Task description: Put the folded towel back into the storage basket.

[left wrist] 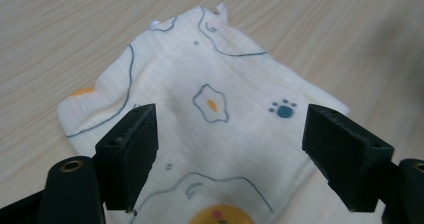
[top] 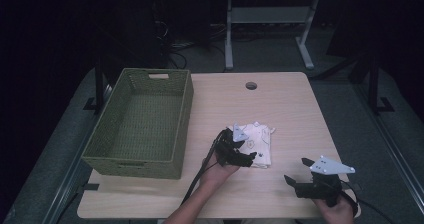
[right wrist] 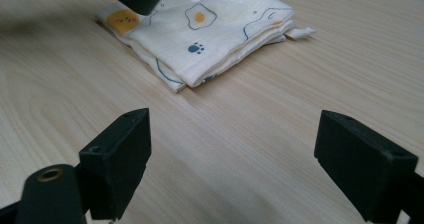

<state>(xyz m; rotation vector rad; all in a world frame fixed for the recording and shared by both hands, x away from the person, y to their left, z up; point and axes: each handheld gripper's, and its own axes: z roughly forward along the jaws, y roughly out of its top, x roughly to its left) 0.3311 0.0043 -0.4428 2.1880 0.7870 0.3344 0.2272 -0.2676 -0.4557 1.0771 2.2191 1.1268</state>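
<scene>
Left gripper (top: 248,153) spread wide over one folded cloth (top: 258,144) mid-table; right gripper (top: 296,173) equally wide, over bare table (top: 290,104) nearby. One green basket (top: 141,122) at left, two grippers total.

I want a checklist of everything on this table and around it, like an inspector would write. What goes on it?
Surface: light wooden table with a round hole near its far edge.
Job's things: folded cream cloth printed with fried eggs and paw marks, lying flat; empty green woven basket with handle slots at the table's left.
Clutter: nothing seen.
Grippers: left tool is open, jaws spread over the cloth's near part; right tool is open above bare wood, apart from the cloth.
Cables: a black cable trails from the left tool along the forearm.
Surroundings: grey carpet floor, white desk legs behind, dark room.
</scene>
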